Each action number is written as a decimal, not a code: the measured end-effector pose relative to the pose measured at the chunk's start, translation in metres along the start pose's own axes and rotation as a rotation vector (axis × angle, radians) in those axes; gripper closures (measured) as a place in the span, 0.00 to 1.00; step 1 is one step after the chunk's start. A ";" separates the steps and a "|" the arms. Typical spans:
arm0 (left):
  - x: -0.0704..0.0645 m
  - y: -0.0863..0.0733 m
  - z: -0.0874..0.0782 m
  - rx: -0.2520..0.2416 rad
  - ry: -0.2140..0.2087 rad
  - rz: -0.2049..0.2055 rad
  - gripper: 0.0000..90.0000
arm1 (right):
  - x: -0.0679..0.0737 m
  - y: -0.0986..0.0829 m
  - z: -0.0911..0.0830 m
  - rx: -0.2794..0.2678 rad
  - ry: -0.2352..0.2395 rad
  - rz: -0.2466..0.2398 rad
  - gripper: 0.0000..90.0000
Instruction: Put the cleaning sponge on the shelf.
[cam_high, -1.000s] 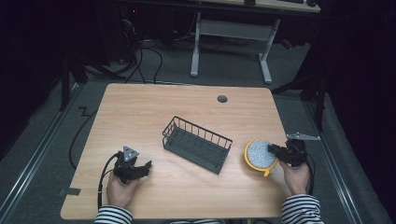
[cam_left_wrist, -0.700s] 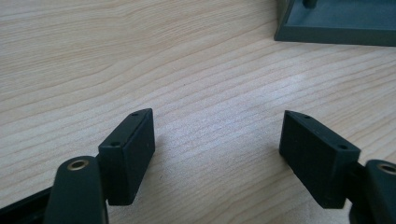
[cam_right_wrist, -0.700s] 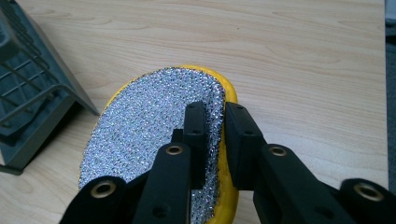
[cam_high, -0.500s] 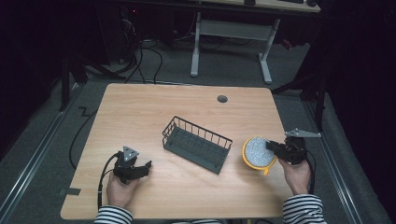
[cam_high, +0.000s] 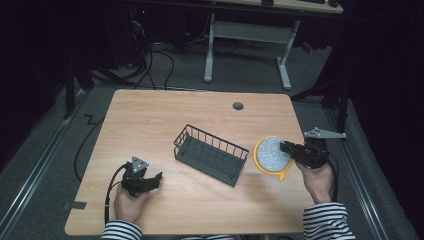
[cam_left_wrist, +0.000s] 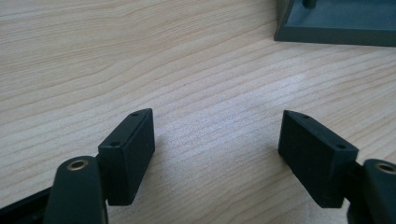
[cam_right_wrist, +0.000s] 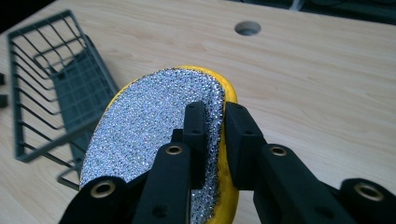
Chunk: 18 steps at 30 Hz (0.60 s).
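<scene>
Dark room, cables on the floor, a white-legged desk frame (cam_high: 247, 40) beyond a light wood table (cam_high: 150, 120) with a round grommet hole (cam_high: 238, 106) near its far edge. Right gripper (cam_high: 287, 148) at the table's right side, jaws pinched narrow on the rim of a round scrubber (cam_high: 271, 154): yellow sponge body, glittery silver face. In the right gripper view the right gripper (cam_right_wrist: 215, 114) has one jaw on the silver face and one on the yellow back edge; the scrubber (cam_right_wrist: 154, 126) is tilted up on edge and extends away from the jaws toward the wire basket (cam_right_wrist: 56, 88). Whether it touches the table is unclear. Dark grey wire basket (cam_high: 210, 154) sits between the two grippers, just beyond the scrubber from the right gripper, empty. Left gripper (cam_high: 150, 181) low over the table's near-left part, held in the left hand (cam_high: 127, 202); jaws spread wide with bare wood between them. Left gripper view: left gripper (cam_left_wrist: 217, 135), basket corner (cam_left_wrist: 336, 23) ahead of the right-hand jaw, apart. Striped sleeves (cam_high: 325, 220) at the near edge.
</scene>
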<state>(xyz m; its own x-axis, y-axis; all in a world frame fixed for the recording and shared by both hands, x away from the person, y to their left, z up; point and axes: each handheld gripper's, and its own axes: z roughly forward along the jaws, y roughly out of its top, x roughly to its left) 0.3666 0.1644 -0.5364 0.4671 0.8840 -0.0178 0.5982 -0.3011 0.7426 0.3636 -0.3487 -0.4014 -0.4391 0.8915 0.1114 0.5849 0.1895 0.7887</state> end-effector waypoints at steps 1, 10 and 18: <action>0.000 0.000 0.000 0.001 -0.001 0.000 0.31 | 0.002 0.003 0.000 -0.002 0.001 -0.008 0.88; 0.000 0.000 0.000 0.000 0.000 0.000 0.31 | 0.019 0.028 0.009 -0.011 0.036 -0.057 0.88; 0.000 0.000 0.000 0.000 0.001 0.000 0.31 | 0.034 0.046 0.022 -0.023 0.061 -0.090 0.88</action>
<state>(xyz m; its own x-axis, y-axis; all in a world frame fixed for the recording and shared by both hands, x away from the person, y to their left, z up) 0.3665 0.1643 -0.5364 0.4666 0.8843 -0.0176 0.5984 -0.3009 0.7426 0.3906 -0.3005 -0.3746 -0.5301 0.8446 0.0754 0.5260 0.2578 0.8105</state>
